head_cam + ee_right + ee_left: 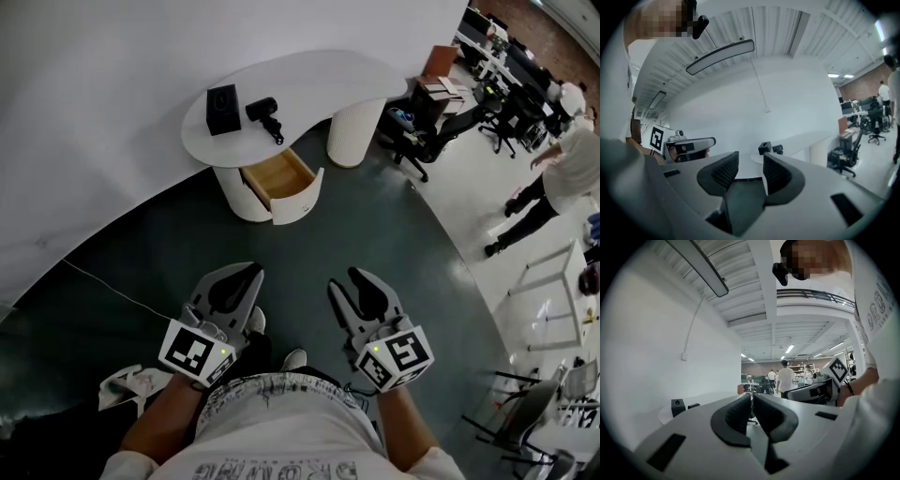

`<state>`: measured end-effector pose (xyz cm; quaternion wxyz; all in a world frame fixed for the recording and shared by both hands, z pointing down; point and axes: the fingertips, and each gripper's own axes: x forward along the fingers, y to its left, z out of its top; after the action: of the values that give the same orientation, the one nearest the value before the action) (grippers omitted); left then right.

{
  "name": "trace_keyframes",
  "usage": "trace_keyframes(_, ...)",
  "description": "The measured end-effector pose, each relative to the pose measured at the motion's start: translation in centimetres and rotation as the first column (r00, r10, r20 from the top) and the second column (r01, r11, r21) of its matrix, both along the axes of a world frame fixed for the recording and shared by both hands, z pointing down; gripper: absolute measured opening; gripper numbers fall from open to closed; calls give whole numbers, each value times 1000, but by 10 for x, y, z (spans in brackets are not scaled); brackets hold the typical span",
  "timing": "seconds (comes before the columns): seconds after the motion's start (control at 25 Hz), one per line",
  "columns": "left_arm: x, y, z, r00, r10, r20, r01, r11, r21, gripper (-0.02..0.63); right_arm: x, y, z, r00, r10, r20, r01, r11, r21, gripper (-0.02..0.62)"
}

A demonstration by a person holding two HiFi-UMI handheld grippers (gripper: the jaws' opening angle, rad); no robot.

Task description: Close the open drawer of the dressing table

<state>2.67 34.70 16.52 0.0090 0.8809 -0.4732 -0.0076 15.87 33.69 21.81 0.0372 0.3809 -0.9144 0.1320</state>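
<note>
Judging the open drawer [279, 178], pulled out beneath the white tabletop [309, 84] well ahead of the left tongs [246, 274], pressed together, and right tongs [345, 281], spread apart, both empty: probably light, stiff, free-sliding, best pushed flat on its curved front [302, 202].

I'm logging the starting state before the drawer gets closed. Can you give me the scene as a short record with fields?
drawer: open, pulled out under the table's rounded end; nothing visible inside
table: white, curved top, set against the wall
on top: black box and hair dryer, side by side above the drawer
left tool: jaws together, empty, well short of the drawer
right tool: jaws apart, empty, well short of the drawer
</note>
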Motion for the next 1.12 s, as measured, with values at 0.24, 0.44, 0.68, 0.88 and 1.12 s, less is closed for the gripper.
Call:
trace_keyframes(0.24, -1, -25, 4, 1000, -1, 1, 1, 1000, 6, 34, 2, -25, 4, 1000, 10, 2, -10, 1000, 4, 175)
trace_keyframes(0.44, -10, -56, 12, 1000, 6, -4, -6, 1000, -5, 34, -2, -54, 11, 1000, 25, -2, -25, 1000, -8, 175)
trace_keyframes(0.68, -37, -116, 30, 1000, 24, -20, -24, 999, -35, 34, -32, -109, 26, 999, 37, -19, -38, 999, -36, 175)
trace_keyframes(0.88, -69, -173, 39, 999, 41, -29, -43, 997, -59, 34, -65, -162, 34, 998, 40, -41, -43, 997, -58, 175)
trace_keyframes(1.12, -112, -245, 46, 998, 65, -27, -67, 994, -85, 34, -103, -228, 40, 996, 67, -58, -71, 994, -88, 175)
